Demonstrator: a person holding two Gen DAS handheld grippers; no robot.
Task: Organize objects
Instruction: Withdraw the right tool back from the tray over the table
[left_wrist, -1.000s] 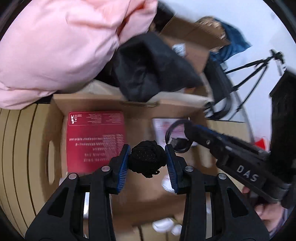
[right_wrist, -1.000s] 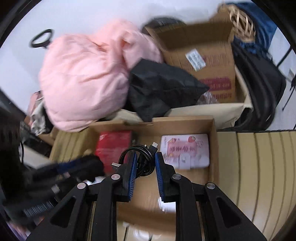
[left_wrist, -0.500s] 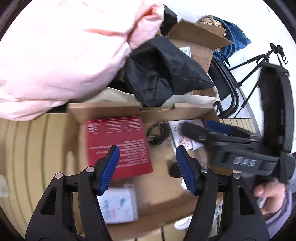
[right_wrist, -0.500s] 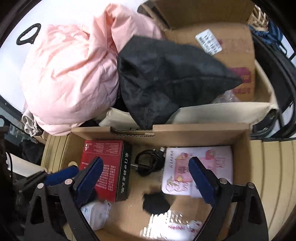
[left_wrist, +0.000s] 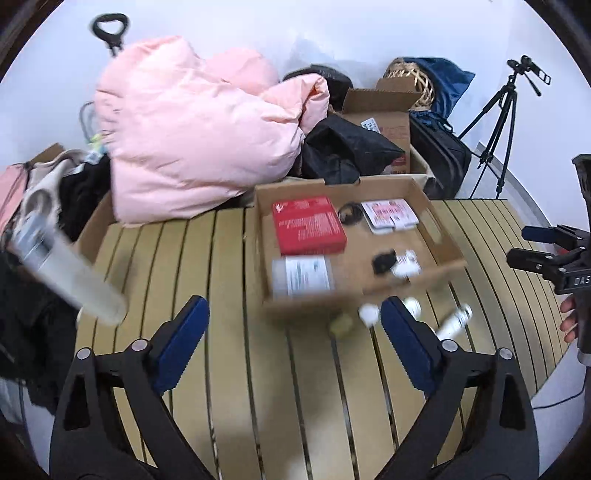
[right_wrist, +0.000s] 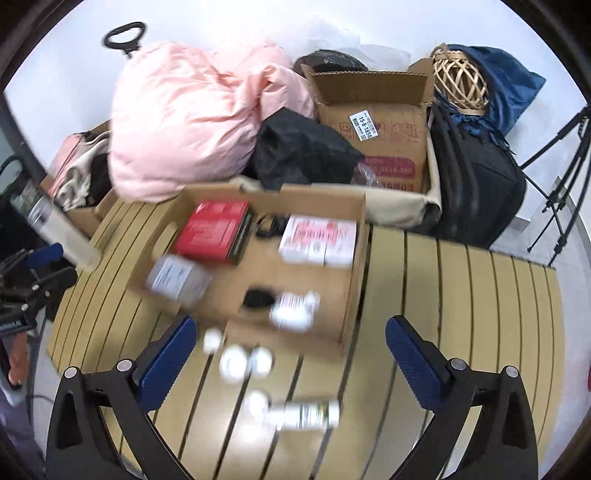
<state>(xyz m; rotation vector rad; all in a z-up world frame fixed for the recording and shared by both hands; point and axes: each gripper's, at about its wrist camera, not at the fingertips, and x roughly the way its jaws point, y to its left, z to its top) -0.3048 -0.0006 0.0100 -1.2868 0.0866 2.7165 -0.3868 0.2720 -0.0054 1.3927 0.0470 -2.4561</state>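
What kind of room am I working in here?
Probably a spare or storage room at home: a slatted wooden platform bears a sorting box, with a pink duvet, a backpack and a tripod piled along the wall.

Each gripper, left (left_wrist: 294, 320) and right (right_wrist: 289, 339), has black triangular arms with silver screws, blue textured pads, and white "DAS" lettering on its body.

I see a matt brown cardboard tray (right_wrist: 354, 236) on a smooth, pale slatted wooden table (right_wrist: 461, 295). Inside it lies a glossy red paper box (right_wrist: 212, 230). Behind, a puffy pink cloth quilt (right_wrist: 184, 122) looks soft and matt, and the woven ball (right_wrist: 460, 83) looks like rattan.
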